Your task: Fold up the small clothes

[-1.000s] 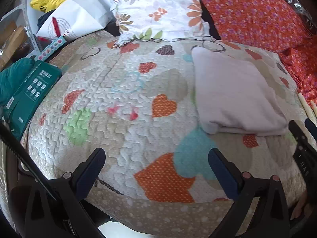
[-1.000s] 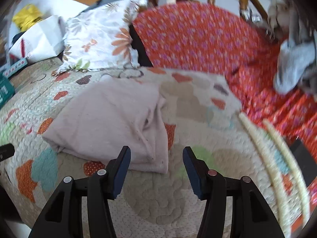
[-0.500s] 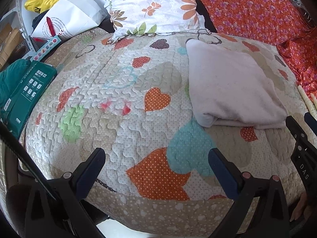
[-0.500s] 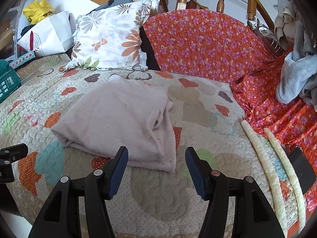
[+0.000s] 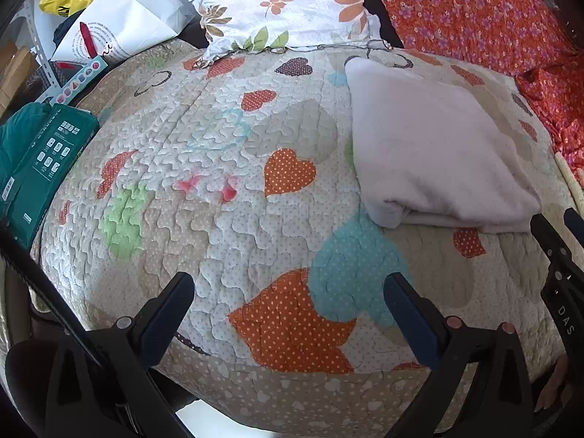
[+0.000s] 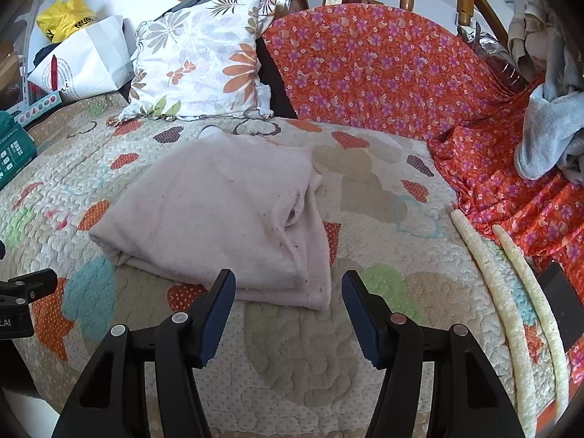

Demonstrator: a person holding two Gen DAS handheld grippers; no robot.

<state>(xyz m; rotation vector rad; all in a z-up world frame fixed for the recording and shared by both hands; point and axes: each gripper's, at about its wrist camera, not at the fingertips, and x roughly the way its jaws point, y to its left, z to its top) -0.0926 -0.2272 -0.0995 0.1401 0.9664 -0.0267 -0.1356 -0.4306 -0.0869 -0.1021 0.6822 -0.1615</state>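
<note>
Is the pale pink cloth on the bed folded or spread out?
Folded: the pale pink cloth lies as a compact rectangle with stacked layers visible at its near edge.

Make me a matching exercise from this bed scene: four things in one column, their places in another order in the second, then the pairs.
Things:
1. folded pale pink garment
2. floral pillow
3. green box
4. grey garment

Places:
A. on the orange flowered cover at the far right
B. at the left edge of the quilt
C. flat on the heart quilt, just ahead of the right gripper
D. propped at the head of the quilt

Pairs: 1-C, 2-D, 3-B, 4-A
</note>
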